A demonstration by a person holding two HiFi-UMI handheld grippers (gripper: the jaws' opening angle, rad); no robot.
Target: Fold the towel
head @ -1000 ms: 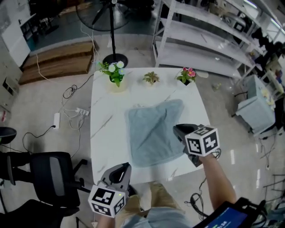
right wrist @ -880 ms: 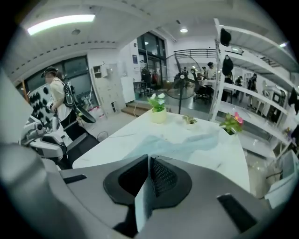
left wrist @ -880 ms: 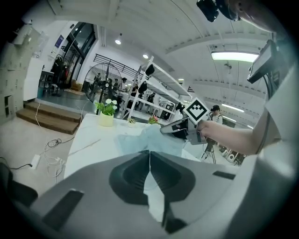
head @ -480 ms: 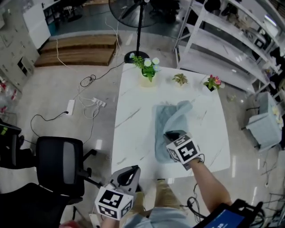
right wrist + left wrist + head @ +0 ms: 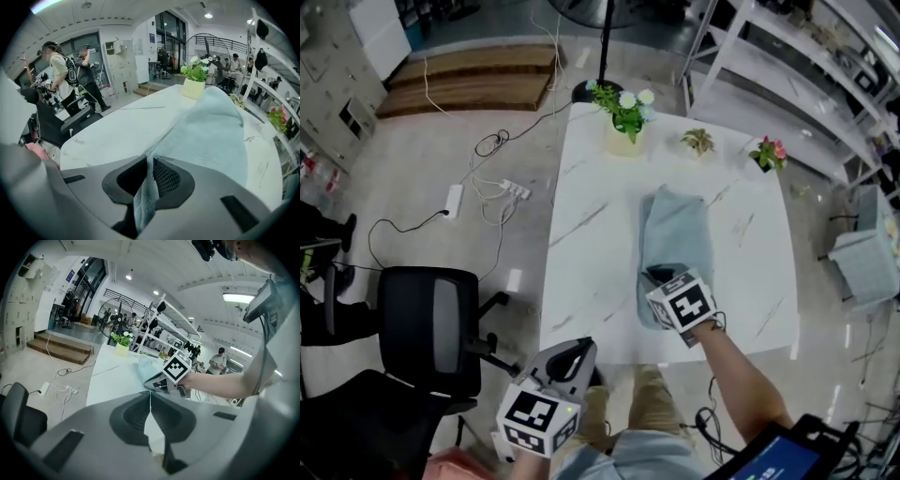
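The light blue towel (image 5: 675, 234) lies folded into a narrow strip on the white marble table (image 5: 591, 244). My right gripper (image 5: 654, 276) is low over the towel's near end. In the right gripper view the towel (image 5: 211, 136) runs away from the right gripper (image 5: 150, 161), and a towel edge sits in the thin gap between the jaws. Those jaws have just been opening a little, and the cloth still fills the gap. My left gripper (image 5: 581, 347) hangs shut and empty off the table's near edge. The left gripper view shows the left gripper (image 5: 150, 394) closed, with the right gripper (image 5: 161, 380) ahead.
Three potted plants (image 5: 623, 112) (image 5: 698, 141) (image 5: 766, 155) stand along the table's far edge. A black office chair (image 5: 431, 323) is left of the table, with a power strip and cables (image 5: 455, 199) on the floor. White shelving (image 5: 787, 56) stands at the back right.
The right gripper carried the towel's right side over to the left and down, so the spread towel is now a narrow folded strip. The left gripper shifted slightly.
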